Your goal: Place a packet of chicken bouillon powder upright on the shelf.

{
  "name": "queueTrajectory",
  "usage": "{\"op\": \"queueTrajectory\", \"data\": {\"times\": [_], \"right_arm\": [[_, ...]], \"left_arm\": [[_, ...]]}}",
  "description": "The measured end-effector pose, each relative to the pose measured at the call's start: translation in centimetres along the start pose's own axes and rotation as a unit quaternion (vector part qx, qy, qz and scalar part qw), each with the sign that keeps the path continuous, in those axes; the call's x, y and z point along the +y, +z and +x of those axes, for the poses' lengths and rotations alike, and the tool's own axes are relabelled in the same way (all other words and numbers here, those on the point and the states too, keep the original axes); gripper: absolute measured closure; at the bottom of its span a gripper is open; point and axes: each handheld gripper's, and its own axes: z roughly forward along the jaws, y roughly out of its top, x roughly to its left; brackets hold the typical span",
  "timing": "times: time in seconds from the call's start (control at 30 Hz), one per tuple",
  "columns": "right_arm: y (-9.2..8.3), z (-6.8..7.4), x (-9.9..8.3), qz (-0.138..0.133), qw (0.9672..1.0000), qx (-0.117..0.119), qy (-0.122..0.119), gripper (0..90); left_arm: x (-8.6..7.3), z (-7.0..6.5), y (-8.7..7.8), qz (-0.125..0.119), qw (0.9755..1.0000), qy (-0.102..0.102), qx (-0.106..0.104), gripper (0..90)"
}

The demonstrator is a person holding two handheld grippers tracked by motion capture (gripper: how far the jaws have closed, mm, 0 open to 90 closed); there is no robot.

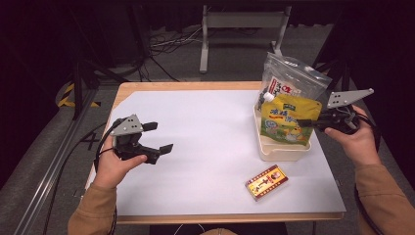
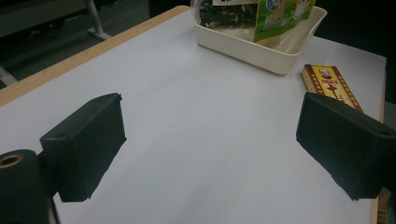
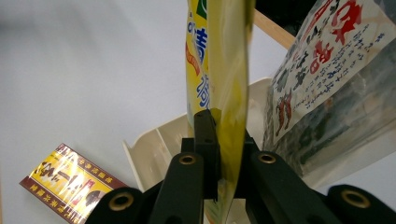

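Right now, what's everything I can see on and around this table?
Table: one, white top with a wooden edge, centre.
Tub: one, cream, right side of the table.
Spouted pouch: one, yellow and green, upright in the tub, pinched at its edge.
Clear bag: one, with a red and white label and dark contents, standing in the tub behind the pouch.
Small box: one, red and gold, flat on the table in front of the tub.
Metal stand: one, grey, on the floor beyond the table.
Left tool: one, black, jaws open, above the table's left side.
Right tool: one, black, shut on the pouch.
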Motion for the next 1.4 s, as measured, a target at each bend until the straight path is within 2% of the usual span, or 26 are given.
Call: {"op": "queueTrajectory", "data": {"times": [0.4, 0.73, 1.1, 1.4], "right_arm": [[1.2, -0.4, -1.5, -0.014, 0.9996, 0.002, 0.023, 86.9], [1.6, -0.4, -2.9, -0.028, 0.9988, 0.005, 0.04, 86.8], [2.1, -0.2, -4.3, -0.026, 0.9982, -0.006, 0.054, 86.1], [2.1, 0.2, -4.3, -0.02, 0.9984, -0.015, 0.051, 85.0]], "left_arm": [[0.1, 0.0, 0.1, -0.002, 1.0, 0.004, 0.002, 8.6], [0.2, -0.2, 0.9, 0.0, 1.0, 0.007, -0.004, 9.2], [0.4, -0.5, 1.6, 0.006, 0.9998, 0.012, -0.011, 9.3], [0.5, -0.8, 2.3, 0.011, 0.9996, 0.016, -0.019, 9.3]]}}
